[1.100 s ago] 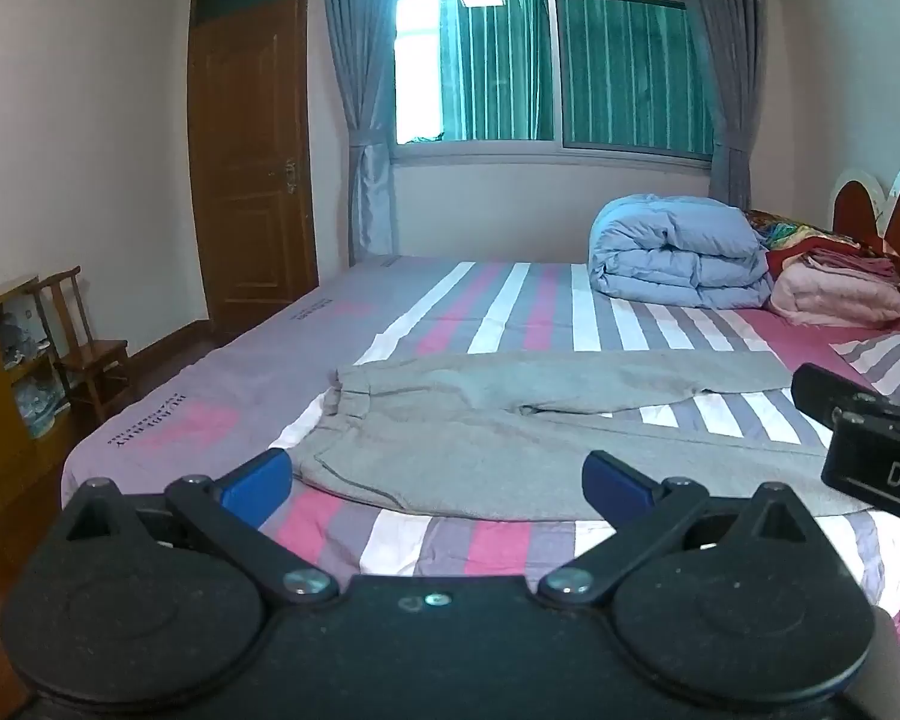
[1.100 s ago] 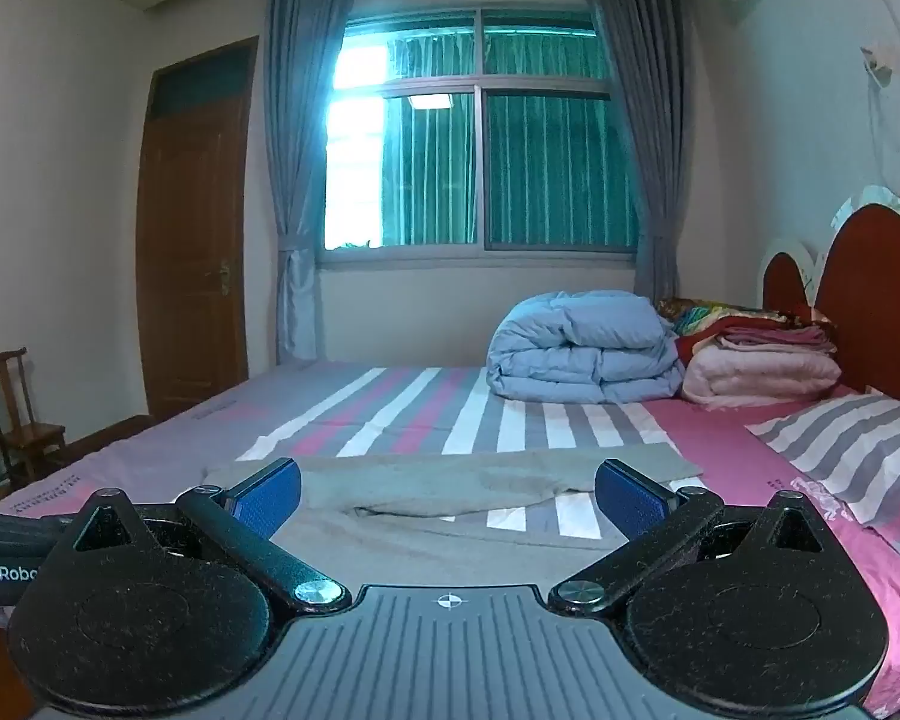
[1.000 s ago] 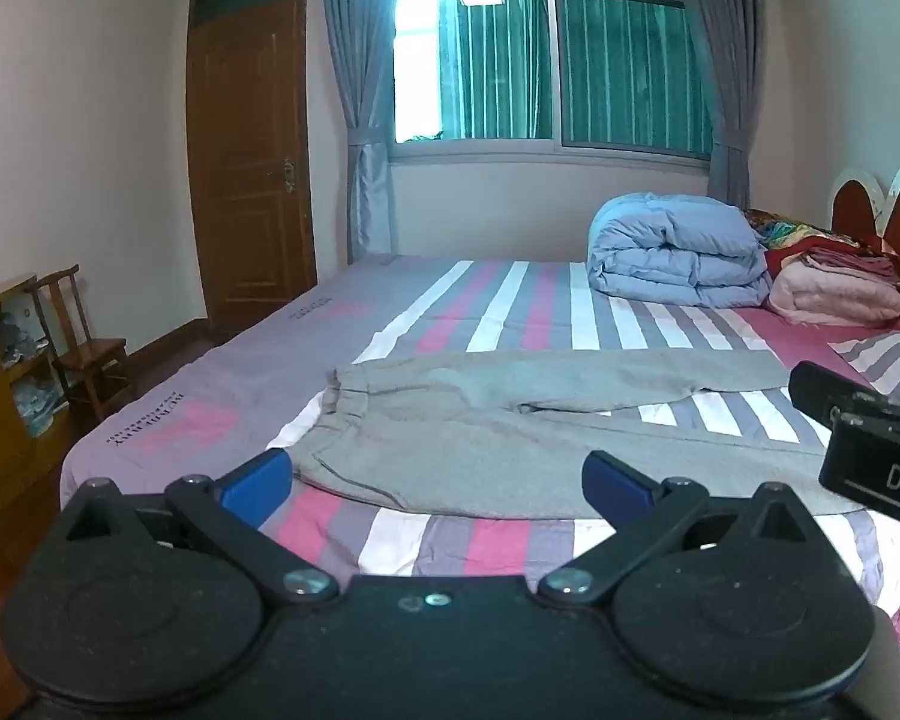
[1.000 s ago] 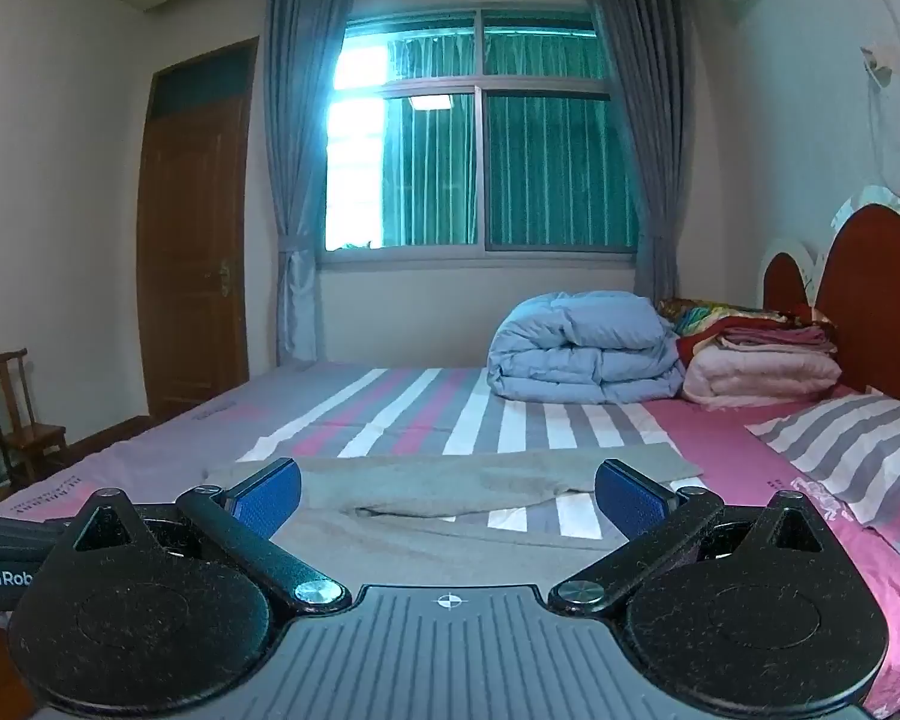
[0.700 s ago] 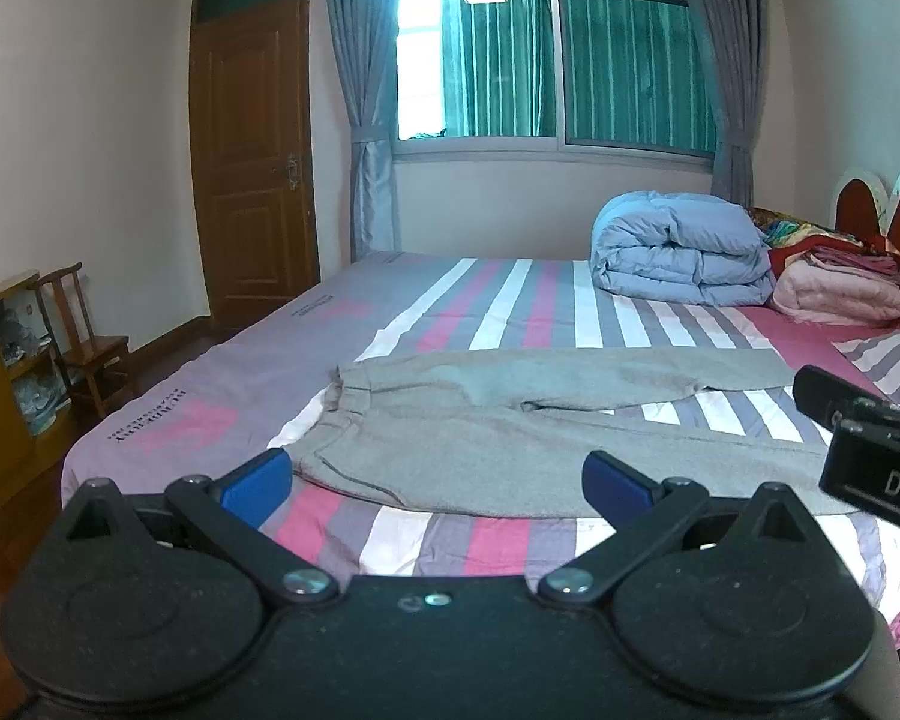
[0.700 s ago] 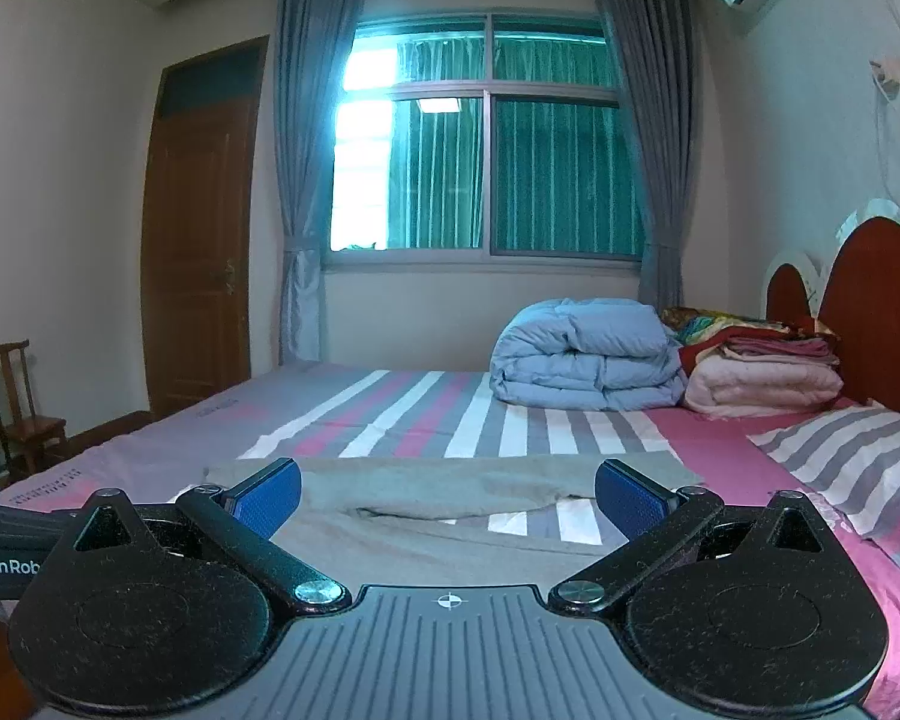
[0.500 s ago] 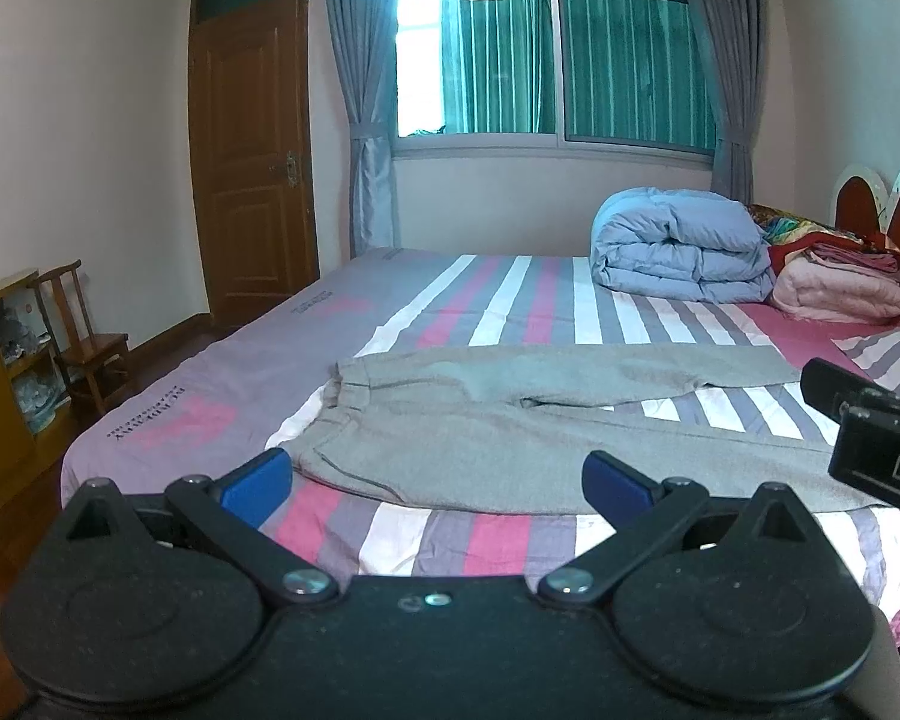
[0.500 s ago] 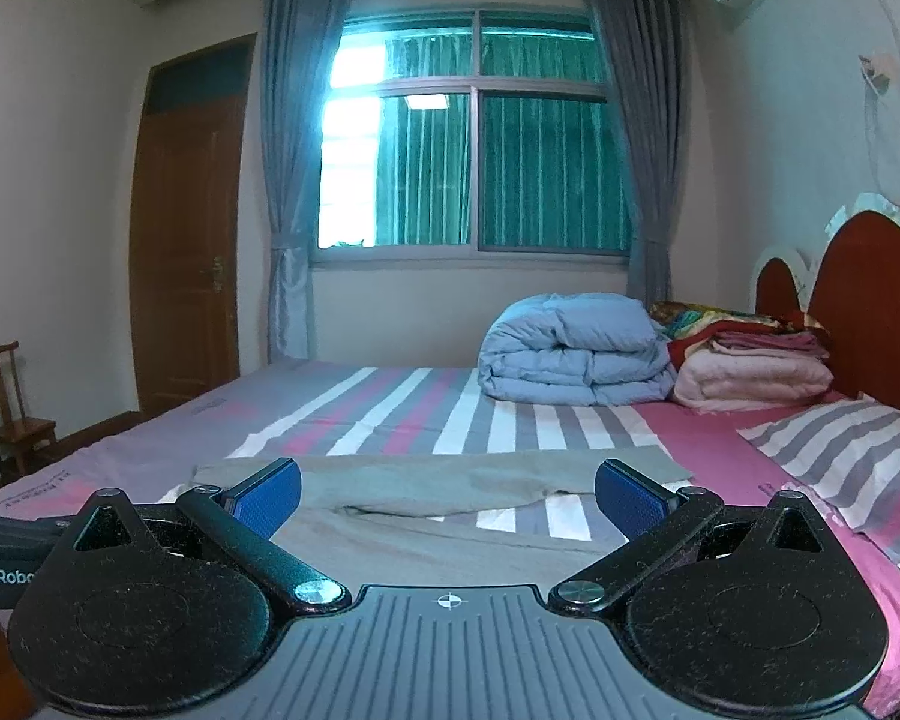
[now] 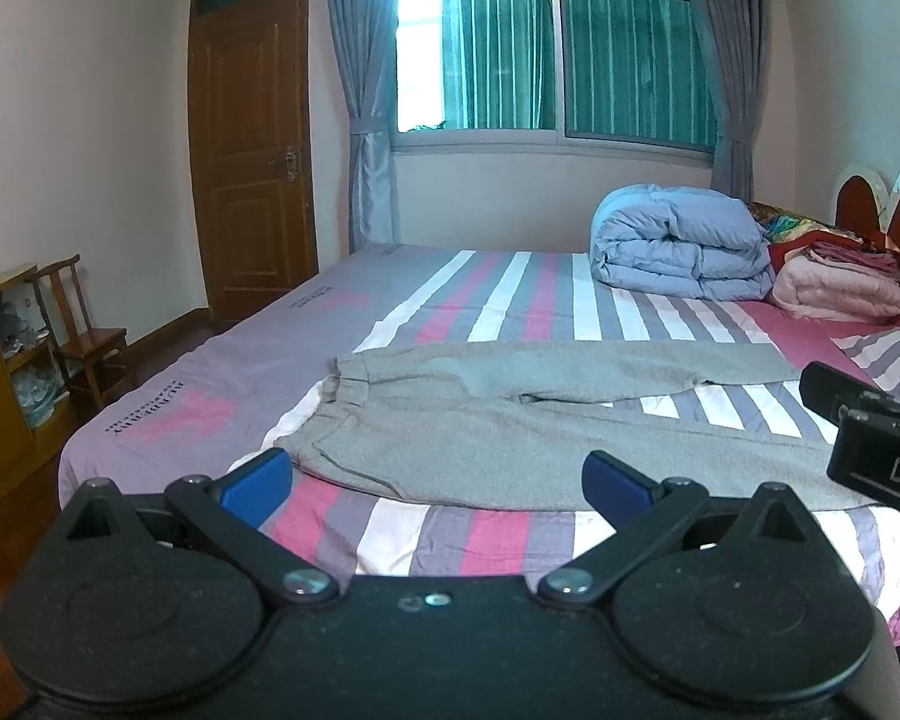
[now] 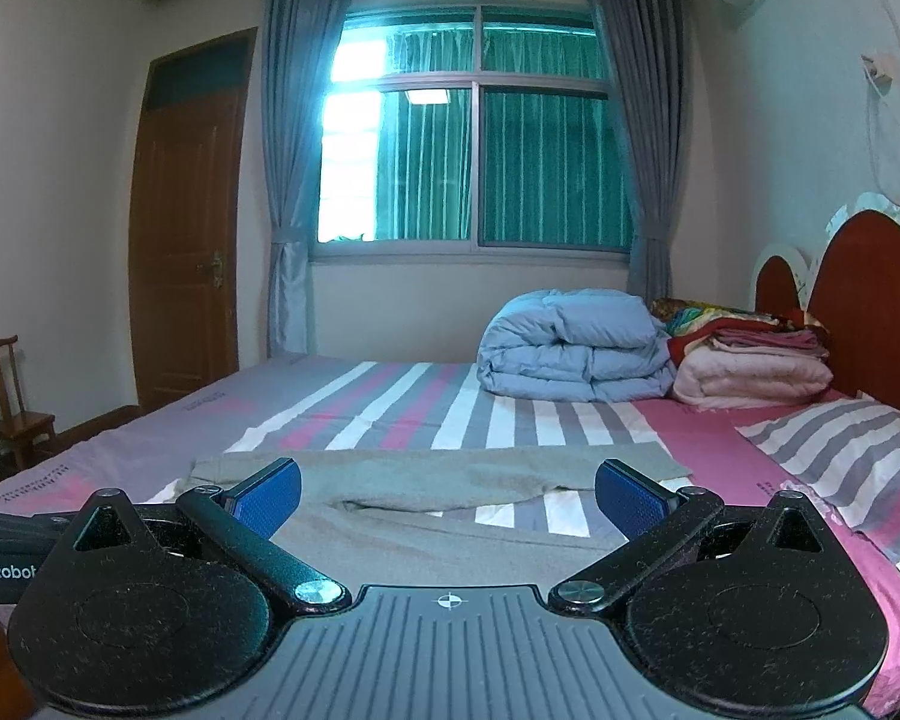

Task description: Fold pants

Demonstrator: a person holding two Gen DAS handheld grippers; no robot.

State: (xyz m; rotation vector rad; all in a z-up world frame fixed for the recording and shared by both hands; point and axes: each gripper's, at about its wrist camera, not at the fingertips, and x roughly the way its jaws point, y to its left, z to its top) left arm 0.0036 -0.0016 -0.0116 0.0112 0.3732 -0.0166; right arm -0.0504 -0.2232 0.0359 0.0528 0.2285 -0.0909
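You are holding the left gripper with its blue fingers spread wide and gripping nothing. The gray pants are lying flat on the striped bed just beyond those fingertips, waistband ahead of the left finger, legs running off past the right one. Your right gripper is also gaping and empty, the pants showing between its fingers.

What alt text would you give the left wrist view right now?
Grey pants lie spread flat and unfolded on a striped bed, waistband to the left, legs running right. The open left gripper is at the near edge, holding nothing; the right gripper shows at the right edge.
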